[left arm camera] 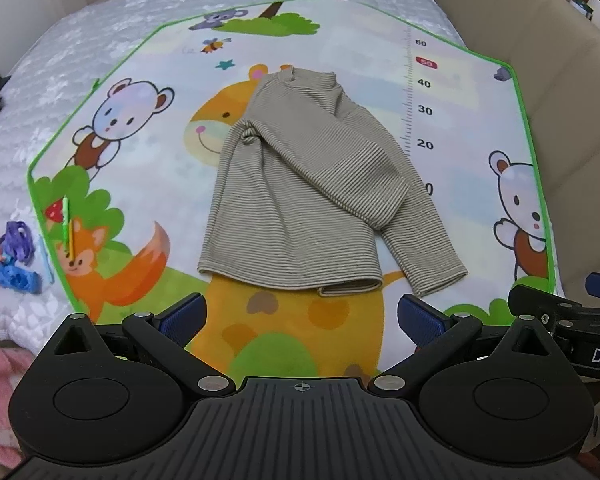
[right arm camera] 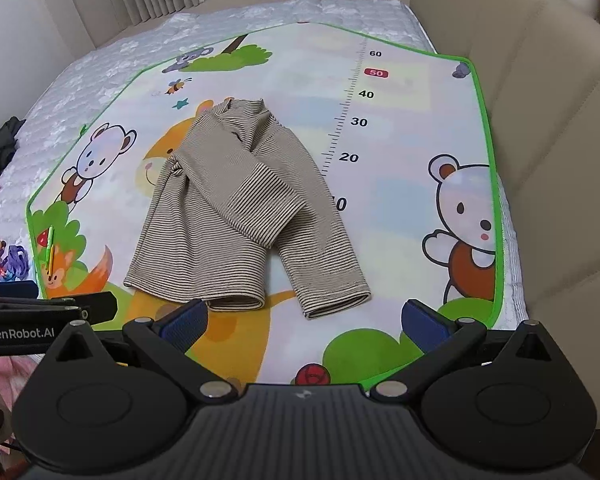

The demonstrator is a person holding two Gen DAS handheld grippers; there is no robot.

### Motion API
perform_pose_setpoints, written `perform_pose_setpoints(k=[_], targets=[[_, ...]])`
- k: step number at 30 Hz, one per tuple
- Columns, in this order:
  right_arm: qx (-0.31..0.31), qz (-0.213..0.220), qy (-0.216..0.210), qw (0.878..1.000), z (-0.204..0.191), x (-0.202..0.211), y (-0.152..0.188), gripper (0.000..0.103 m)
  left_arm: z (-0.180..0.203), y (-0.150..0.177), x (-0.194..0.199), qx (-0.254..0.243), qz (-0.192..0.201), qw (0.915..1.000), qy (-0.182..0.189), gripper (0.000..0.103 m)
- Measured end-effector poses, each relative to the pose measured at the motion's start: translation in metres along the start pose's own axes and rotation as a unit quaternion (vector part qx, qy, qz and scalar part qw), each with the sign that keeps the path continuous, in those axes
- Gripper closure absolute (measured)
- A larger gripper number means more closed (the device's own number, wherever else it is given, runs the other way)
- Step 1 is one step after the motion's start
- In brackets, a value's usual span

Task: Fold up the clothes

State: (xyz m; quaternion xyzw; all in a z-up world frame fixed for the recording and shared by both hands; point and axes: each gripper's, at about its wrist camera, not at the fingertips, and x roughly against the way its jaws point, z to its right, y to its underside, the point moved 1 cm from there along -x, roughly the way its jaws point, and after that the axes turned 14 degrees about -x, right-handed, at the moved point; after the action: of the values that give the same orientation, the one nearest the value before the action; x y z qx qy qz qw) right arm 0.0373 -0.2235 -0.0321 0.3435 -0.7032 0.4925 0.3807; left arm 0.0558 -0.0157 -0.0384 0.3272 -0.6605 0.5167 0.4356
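A beige striped long-sleeved top (left arm camera: 296, 184) (right arm camera: 236, 216) lies flat on a cartoon play mat (left arm camera: 160, 184) (right arm camera: 400, 168), collar far, hem near. One sleeve is folded across the body; the other runs down along its right side to a cuff (left arm camera: 440, 276) (right arm camera: 336, 300). My left gripper (left arm camera: 302, 320) hovers open just short of the hem, nothing between its blue pads. My right gripper (right arm camera: 304, 322) is open too, near the sleeve cuff and hem, empty. Each gripper's tip shows at the edge of the other's view.
The mat covers a white quilted bed (left arm camera: 60, 60) (right arm camera: 100, 68). A beige padded wall (left arm camera: 560, 80) (right arm camera: 540, 120) runs along the right. Toys (left arm camera: 12, 248) and a pencil (left arm camera: 69, 232) lie at the left edge; dark clothes (right arm camera: 4, 144) lie further left.
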Motion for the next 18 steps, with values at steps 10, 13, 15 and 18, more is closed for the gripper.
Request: perform_pose_setpoints(k=[10,13,15,18], targets=[[-0.003,-0.003,-0.002,1.000,0.0004,-0.0036,-0.0035,0.000,-0.0015,-0.0045,-0.0044,0.002,-0.006,1.0000,-0.001,0.000],[-0.002,-0.004,-0.002,1.000,0.0011,-0.0043,-0.0038,0.000,-0.0016,-0.0052,-0.0061,0.004,-0.009,0.9999,-0.001,0.000],[-0.003,-0.005,-0.002,1.000,0.0018,-0.0054,-0.0052,0.000,-0.0020,-0.0061,-0.0059,0.003,-0.008,1.0000,-0.002,0.000],[-0.002,-0.009,-0.001,1.000,0.0018,-0.0069,-0.0067,0.000,-0.0023,-0.0056,-0.0060,0.005,-0.008,1.0000,-0.002,0.000]])
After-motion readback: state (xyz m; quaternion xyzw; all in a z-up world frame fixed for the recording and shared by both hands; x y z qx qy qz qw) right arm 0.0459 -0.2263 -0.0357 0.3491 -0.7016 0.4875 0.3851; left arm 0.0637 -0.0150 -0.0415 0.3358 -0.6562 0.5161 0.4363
